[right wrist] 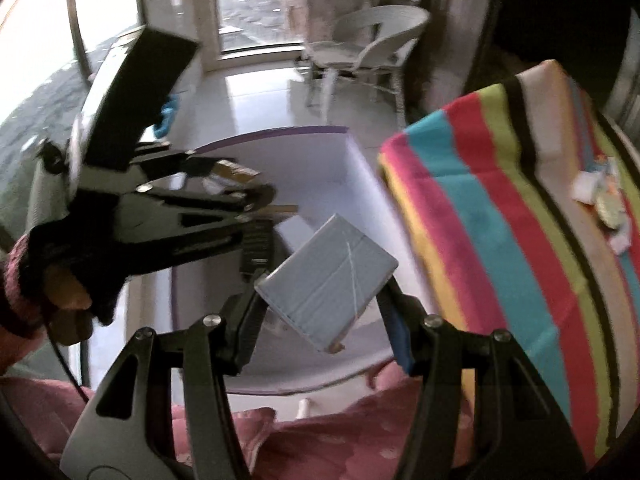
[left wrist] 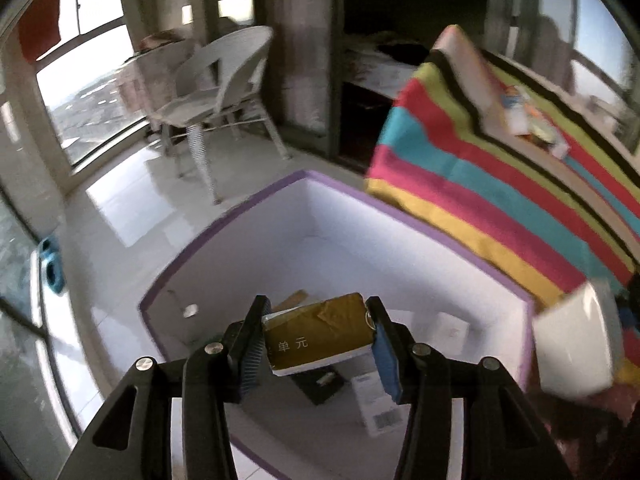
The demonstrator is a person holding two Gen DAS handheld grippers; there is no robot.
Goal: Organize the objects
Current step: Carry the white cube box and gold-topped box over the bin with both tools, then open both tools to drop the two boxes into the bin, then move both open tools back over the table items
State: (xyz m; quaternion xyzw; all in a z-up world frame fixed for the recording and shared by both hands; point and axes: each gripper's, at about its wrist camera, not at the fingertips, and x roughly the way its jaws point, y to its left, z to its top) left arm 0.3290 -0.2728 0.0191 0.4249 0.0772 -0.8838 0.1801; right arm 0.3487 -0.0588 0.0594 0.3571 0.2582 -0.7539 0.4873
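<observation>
My left fingers (left wrist: 318, 340) grip a brown packet (left wrist: 320, 332) over the white box (left wrist: 400, 248); my right fingers (right wrist: 322, 300) grip a blue box (right wrist: 326, 280); cartons (left wrist: 376, 404) lie inside.

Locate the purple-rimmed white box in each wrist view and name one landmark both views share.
Left wrist view: the purple-rimmed white box fills the lower centre, beyond the left gripper, which holds a brown packet.
Right wrist view: the box sits mid-frame, partly hidden by the right gripper and its grey-blue box.
Shared landmark: the striped blanket lies right of the box in both.
</observation>
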